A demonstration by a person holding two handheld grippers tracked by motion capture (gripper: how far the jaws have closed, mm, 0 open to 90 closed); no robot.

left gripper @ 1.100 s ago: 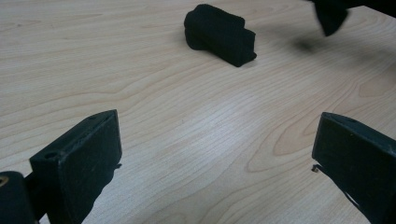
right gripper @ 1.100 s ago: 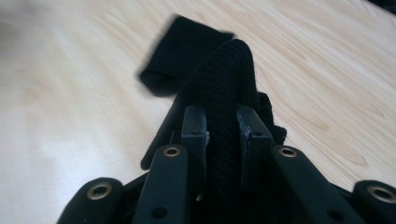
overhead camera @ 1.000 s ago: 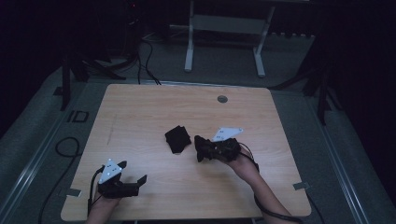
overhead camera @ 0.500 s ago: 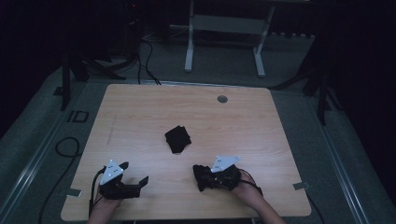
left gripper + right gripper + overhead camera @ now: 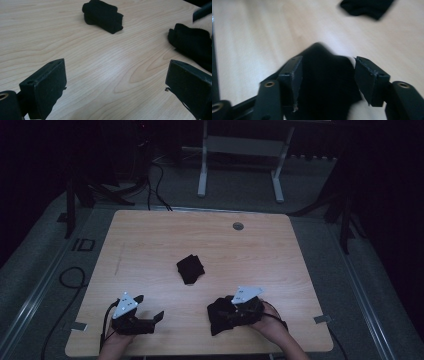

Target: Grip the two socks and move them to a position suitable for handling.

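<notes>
A folded black cloth (image 5: pixel 190 269) lies near the middle of the wooden table (image 5: pixel 150 240); it also appears in the left gripper view (image 5: pixel 102 16) and at the top of the right gripper view (image 5: pixel 367 7). A second black cloth (image 5: pixel 216 320) rests near the front edge, right of centre. My right gripper (image 5: pixel 227 312) is shut on that bundle, whose bulk (image 5: pixel 324 82) holds the jaws partly apart. My left gripper (image 5: pixel 150 307) sits at the front left, pointing right, open with bare wood between its jaws (image 5: pixel 115 77). From there the second cloth (image 5: pixel 192 42) lies off to the right.
A round grommet (image 5: pixel 238 226) sits near the table's far edge. Behind the table stands a white metal frame (image 5: pixel 240 165) on grey floor. Cables (image 5: pixel 70 280) trail on the floor at the left. The surroundings are dark.
My right gripper has pulled back from the table's middle to the front edge, bringing one black cloth along. The other cloth stayed at the middle. The left gripper has barely moved.
</notes>
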